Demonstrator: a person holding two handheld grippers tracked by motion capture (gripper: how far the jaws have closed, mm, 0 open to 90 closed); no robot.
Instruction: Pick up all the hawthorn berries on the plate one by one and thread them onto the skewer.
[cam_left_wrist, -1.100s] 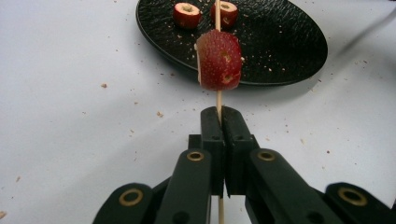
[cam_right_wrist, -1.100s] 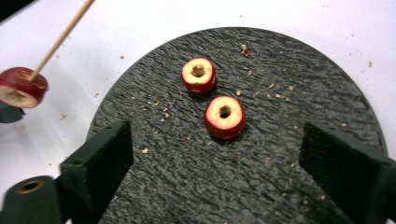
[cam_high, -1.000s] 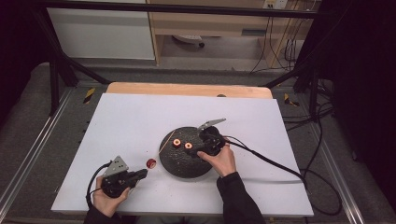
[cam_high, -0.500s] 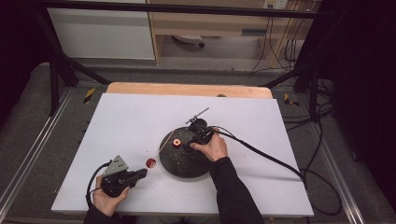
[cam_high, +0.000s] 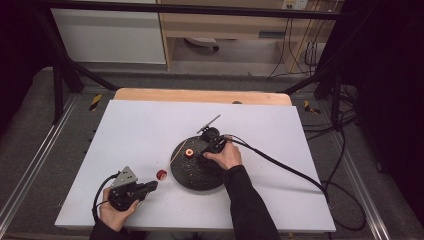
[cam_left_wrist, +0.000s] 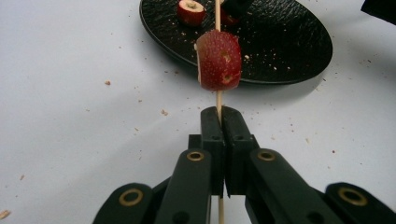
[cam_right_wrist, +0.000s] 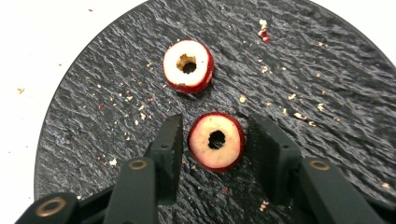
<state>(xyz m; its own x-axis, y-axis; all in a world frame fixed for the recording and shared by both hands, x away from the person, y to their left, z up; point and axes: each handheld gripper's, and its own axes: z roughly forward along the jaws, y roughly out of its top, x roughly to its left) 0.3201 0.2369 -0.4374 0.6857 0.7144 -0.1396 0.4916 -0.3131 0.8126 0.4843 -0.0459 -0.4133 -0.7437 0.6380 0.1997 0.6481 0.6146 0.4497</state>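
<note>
My left gripper (cam_left_wrist: 220, 114) is shut on a thin wooden skewer (cam_left_wrist: 217, 14), low at the table's front left (cam_high: 152, 185). A red fruit piece (cam_left_wrist: 218, 59) is threaded on the skewer just past the jaws. On the black round plate (cam_right_wrist: 327, 84) lie two cored red fruit rings. My right gripper (cam_right_wrist: 215, 123) points down at the plate, and its jaws have just been closing. The nearer ring (cam_right_wrist: 205, 149) lies between them with a thin gap on each side. The other ring (cam_right_wrist: 175, 74) lies just beyond. In the high view, the right gripper (cam_high: 209, 145) covers the nearer ring.
The white table top (cam_high: 130, 130) carries the plate (cam_high: 197, 172) near its middle. Crumbs are scattered on the plate and around it. The right gripper's cable (cam_high: 280, 167) trails off to the right. A wooden strip (cam_high: 200, 95) edges the far side.
The right gripper has moved left over the plate and come down on the nearer ring, and its jaws have narrowed around it. The left gripper and skewer have stayed still.
</note>
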